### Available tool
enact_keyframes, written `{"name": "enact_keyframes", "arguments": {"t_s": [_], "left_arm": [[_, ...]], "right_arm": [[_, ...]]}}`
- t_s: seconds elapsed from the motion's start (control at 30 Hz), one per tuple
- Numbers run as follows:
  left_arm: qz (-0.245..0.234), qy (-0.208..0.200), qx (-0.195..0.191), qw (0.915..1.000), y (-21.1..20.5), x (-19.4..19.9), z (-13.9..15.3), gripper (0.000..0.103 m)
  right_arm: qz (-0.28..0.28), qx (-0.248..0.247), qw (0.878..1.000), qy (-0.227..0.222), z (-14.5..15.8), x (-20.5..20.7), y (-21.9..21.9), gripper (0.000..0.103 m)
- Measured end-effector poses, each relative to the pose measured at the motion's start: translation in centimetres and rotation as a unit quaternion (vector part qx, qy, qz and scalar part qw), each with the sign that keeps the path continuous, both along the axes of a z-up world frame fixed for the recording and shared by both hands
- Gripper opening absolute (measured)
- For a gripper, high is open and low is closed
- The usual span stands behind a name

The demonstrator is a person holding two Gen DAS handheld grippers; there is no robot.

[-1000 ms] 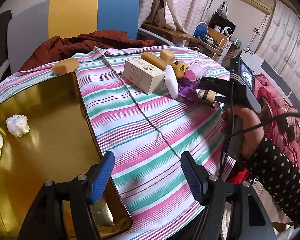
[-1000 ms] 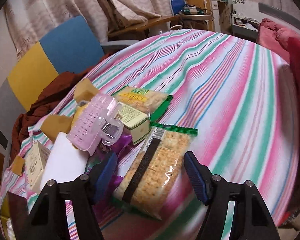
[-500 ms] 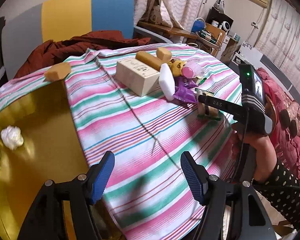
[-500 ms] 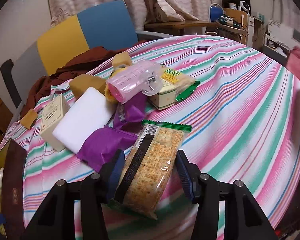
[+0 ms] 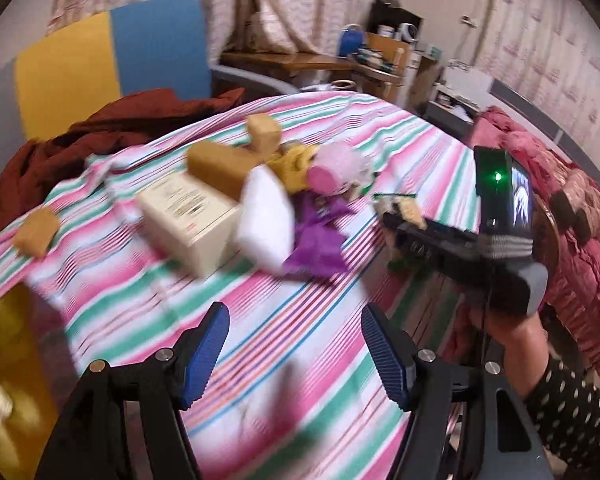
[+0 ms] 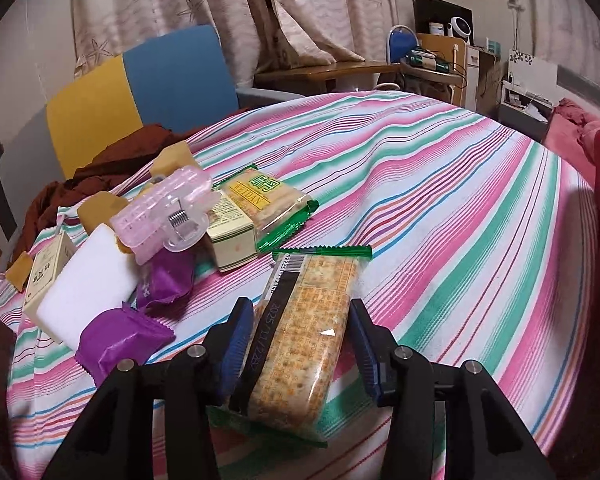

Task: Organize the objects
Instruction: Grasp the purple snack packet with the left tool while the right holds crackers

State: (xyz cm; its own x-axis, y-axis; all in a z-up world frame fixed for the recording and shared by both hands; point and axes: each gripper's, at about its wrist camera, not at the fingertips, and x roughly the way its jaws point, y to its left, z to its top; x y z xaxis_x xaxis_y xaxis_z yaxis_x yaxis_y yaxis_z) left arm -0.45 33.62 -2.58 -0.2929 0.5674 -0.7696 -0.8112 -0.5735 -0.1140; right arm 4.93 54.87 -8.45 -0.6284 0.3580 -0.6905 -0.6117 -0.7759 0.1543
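On the striped bench (image 6: 440,184), most clutter remains unsorted; the right tongs (image 6: 296,344) have just closed onto the cracker packet (image 6: 304,332), left tongs (image 5: 296,356) wide, empty, beside the gold tray (image 5: 16,344).

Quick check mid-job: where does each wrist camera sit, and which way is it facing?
Left wrist: behind the empty left gripper, angled down across the striped table at the pile; the right hand shows.
Right wrist: behind the right gripper, angled down at the cracker packet between its fingers.
Shared: white block, pink clip, chair.
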Motion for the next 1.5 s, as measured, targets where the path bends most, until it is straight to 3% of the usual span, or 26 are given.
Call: {"name": "enact_keyframes", "arguments": {"t_s": [0.23,0.3,0.43,0.5,0.6,0.77,1.27,1.5], "left_arm": [[-0.068,0.007,-0.01,0.9976,5.7,-1.7,-1.8,0.07],[-0.065,0.014,-0.028,0.9974,6.7,-2.4,-2.5,0.069],[-0.08,0.018,-0.03,0.9962,8.1,-3.0,-3.3,0.068],[-0.091,0.036,-0.036,0.9945,8.6,-2.6,-3.6,0.066],[-0.104,0.031,-0.044,0.9931,9.1,-2.4,-4.8,0.05],[-0.098,0.028,-0.03,0.9943,8.7,-2.5,-6.1,0.036],[-0.066,0.088,-0.028,0.9935,5.7,0.5,-5.9,0.036],[-0.02,0.079,-0.019,0.9965,3.7,1.0,-5.7,0.036]], "right_arm": [[-0.001,-0.007,1.0,0.016,-0.4,0.2,-0.1,0.049],[-0.001,-0.007,1.0,0.02,-0.5,0.3,-0.1,0.049],[-0.002,-0.008,1.0,0.023,-0.7,0.3,-0.1,0.049],[-0.002,-0.007,1.0,0.024,-0.8,0.5,-0.1,0.049],[-0.002,-0.008,1.0,0.026,-0.8,0.3,0.0,0.049],[-0.003,-0.005,1.0,0.025,-0.9,0.3,-0.1,0.049],[-0.005,0.006,1.0,0.025,-0.6,0.8,-0.7,0.048],[-0.009,0.009,0.999,0.037,-0.2,1.5,-1.0,0.042]]}}
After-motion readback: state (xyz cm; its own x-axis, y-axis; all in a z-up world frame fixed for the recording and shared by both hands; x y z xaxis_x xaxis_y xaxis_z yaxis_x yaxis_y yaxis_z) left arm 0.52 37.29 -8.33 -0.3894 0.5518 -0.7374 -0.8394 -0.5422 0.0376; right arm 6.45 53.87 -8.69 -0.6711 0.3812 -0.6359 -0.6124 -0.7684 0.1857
